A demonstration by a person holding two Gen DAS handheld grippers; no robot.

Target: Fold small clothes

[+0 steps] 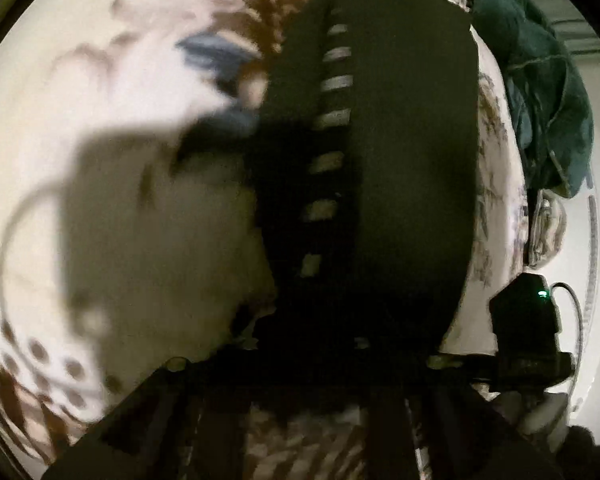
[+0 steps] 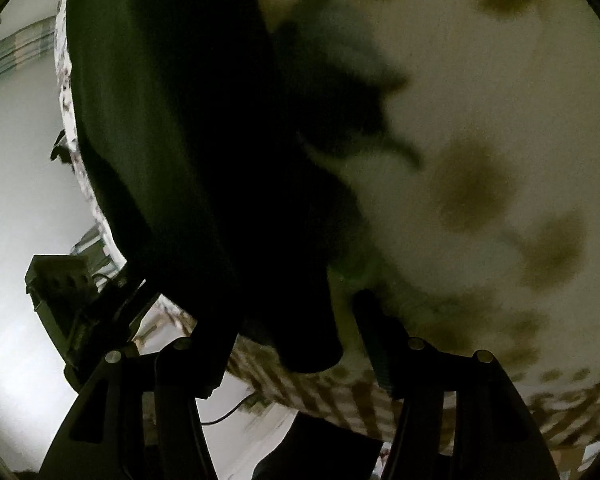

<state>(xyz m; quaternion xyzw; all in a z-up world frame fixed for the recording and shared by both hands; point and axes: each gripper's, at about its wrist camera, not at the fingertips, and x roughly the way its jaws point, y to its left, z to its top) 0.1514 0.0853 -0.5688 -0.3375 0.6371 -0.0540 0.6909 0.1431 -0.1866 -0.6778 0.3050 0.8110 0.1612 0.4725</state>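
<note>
At far left of the left wrist view, printed spread [image 1: 80, 80] lay flat as the work surface, with a blurred grey shadow [image 1: 140, 220] cast across it. No bench was visible.

Centre: one dark garment [image 1: 412, 140] ran lengthwise away from the camera and filled the middle of the frame. It carried a single ladder of pale slots [image 1: 332, 120]; I counted about eight. Judgement: it was stretched long so that an end could be brought over for a fold.

Left claw [image 1: 340, 364]: the near end of the garment ran into darkness over the fingertips. I cannot tell whether the jaws were gripping it or standing apart.

Right of the garment: one teal heap [image 1: 540, 100] sat at the edge of the spread, well apart from the working area, probably waiting its turn. Below it was one black unit with a green light [image 1: 528, 320].

Right wrist view, left to right: pale floor [image 2: 16, 168], one black box [image 2: 56, 292], then the same garment [image 2: 180, 120] rising from the right claw [image 2: 292, 344]. Its two fingers [image 2: 376, 340] stood apart, a rounded end of cloth hanging between them, with a sliver of gap beside the right finger. Judgement: the jaws were around the cloth but not closed on it.

Count: garments in hand, one; heaps, one; claws, two.
</note>
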